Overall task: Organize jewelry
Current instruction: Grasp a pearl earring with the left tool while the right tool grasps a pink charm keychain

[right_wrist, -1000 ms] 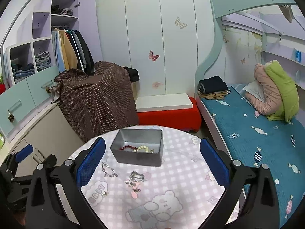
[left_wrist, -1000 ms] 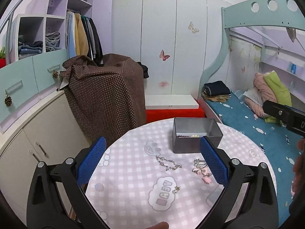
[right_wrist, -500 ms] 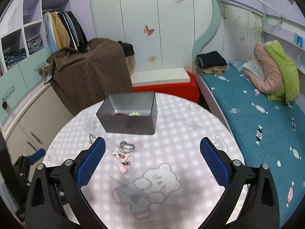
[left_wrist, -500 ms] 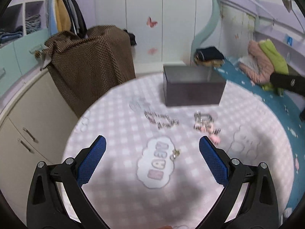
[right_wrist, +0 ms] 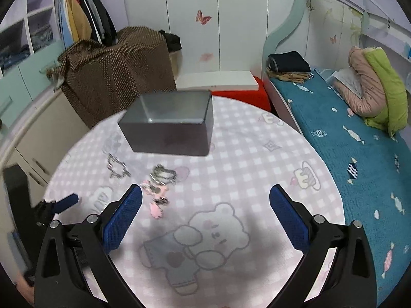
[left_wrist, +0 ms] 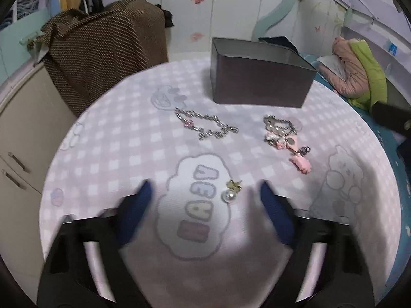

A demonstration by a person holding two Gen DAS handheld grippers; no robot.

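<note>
On the round checked table (left_wrist: 115,141) a pearl earring with a gold bow (left_wrist: 231,193) lies between the blurred fingers of my left gripper (left_wrist: 204,195). Its jaws are closing and the pads are clear of the earring. Farther back lie a silver chain bracelet (left_wrist: 205,125) and a pink charm bunch (left_wrist: 285,138), in front of the grey box (left_wrist: 259,77). My right gripper (right_wrist: 205,196) hangs open over the bear print with nothing between its fingers. The pink charm bunch (right_wrist: 158,187) sits just beyond its left finger, with the silver chain bracelet (right_wrist: 117,168) and the grey box (right_wrist: 169,128) behind.
A bed with a blue cover (right_wrist: 346,141) runs along the table's right side. A brown dotted cloth (right_wrist: 115,71) drapes something at the back left, beside low cabinets (left_wrist: 23,128). A red bench (right_wrist: 241,95) stands behind the table. The left gripper (right_wrist: 64,202) shows at the right view's left edge.
Both grippers have sunk toward the table and tipped downward. The left jaws have narrowed on either side of the pearl earring. The right jaws stay wide.
</note>
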